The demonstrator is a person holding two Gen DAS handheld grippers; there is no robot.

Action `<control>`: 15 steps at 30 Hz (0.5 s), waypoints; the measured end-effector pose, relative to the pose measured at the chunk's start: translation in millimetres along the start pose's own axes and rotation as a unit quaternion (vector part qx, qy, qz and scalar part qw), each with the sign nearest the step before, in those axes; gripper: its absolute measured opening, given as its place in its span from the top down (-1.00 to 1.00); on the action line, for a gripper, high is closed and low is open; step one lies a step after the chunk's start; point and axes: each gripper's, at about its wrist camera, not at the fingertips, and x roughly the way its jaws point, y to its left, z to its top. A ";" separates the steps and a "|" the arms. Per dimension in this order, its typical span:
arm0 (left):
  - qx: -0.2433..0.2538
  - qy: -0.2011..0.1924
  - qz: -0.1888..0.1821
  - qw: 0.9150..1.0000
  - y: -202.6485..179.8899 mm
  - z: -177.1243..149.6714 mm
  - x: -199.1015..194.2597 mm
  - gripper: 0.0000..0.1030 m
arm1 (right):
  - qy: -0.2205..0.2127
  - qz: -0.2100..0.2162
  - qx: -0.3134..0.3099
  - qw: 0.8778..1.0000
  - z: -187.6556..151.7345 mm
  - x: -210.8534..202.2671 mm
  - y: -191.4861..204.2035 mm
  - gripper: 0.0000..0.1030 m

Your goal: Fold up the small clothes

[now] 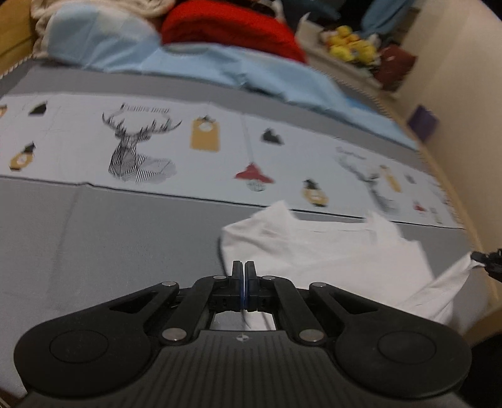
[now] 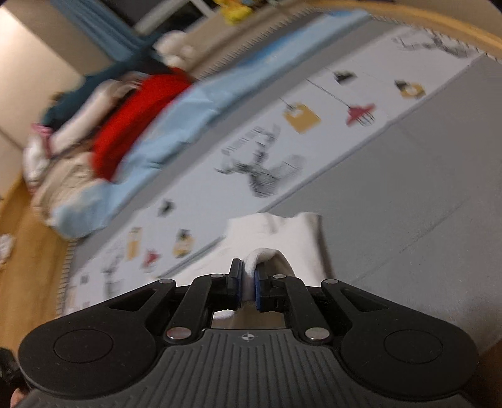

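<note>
While both views are blurred, the following items are recorded.

Left gripper (image 1: 244, 266): seen at lower centre of the left wrist view, its fingers pressed together. A thin edge of white cloth appears to run between the pads below the tips; whether it is truly pinched cannot be told.

White garment (image 1: 329, 248): spread on the grey mat (image 1: 109, 238), right of centre in the left wrist view, its far edge reaching the printed band. One corner is drawn out toward the right edge of the frame, where the tip of the right gripper (image 1: 488, 260) is seen holding it.

Right gripper (image 2: 248, 273): at lower centre of the right wrist view, fingers clamped on a bunched fold of the white garment (image 2: 276, 232), which bulges above the pads.

Printed band (image 1: 219, 138): pale, with deer heads, lamps and tags, crossing the middle of the left wrist view.

Light blue cloth (image 1: 219, 62) and red cloth (image 1: 226, 28): piled at the upper part of the left wrist view, beyond the band.

Yellow toys (image 1: 351, 45): upper right, left wrist view.
</note>
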 end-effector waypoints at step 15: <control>0.236 0.213 -0.122 0.940 -66.9 -75.9 51.2 0.35 | 0.033 -0.054 -0.025 0.998 -1.4 60.7 -14.7 0.85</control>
